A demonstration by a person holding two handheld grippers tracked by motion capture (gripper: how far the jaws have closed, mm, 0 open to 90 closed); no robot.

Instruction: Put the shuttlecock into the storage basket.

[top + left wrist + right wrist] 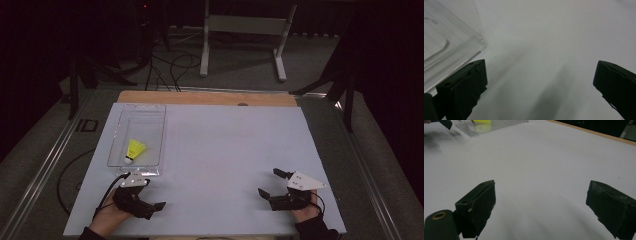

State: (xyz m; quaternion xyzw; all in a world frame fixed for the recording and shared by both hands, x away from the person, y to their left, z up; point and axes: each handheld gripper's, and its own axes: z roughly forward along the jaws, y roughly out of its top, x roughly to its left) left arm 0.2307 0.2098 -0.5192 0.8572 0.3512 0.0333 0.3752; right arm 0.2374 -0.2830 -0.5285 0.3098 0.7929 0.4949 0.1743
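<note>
Overhead, the high view shows a white table (225, 150) with a clear plastic tray (121, 126) standing at its far left. A yellow shuttlecock (134, 150) lies inside the tray toward its near end, white cork tip pointing at the person. The left gripper (156, 194) rests at the near left edge of the table, just beside the tray's near rim, its fingers spread wide and holding nothing. The right gripper (272, 183) sits at the near right, well apart from the tray, fingers likewise wide open and empty.

Next, the left gripper view: its two black fingers (466, 85) stand far apart over bare white table, with nothing between them. The tray's clear corner (451, 47) rises at the left, close to the left finger.

Finally, the right gripper view: its fingers (477, 205) are also spread wide above the table, gripping nothing. Far off at the top left lie the tray (499, 125) and a strip of the yellow shuttlecock (482, 121).
</note>
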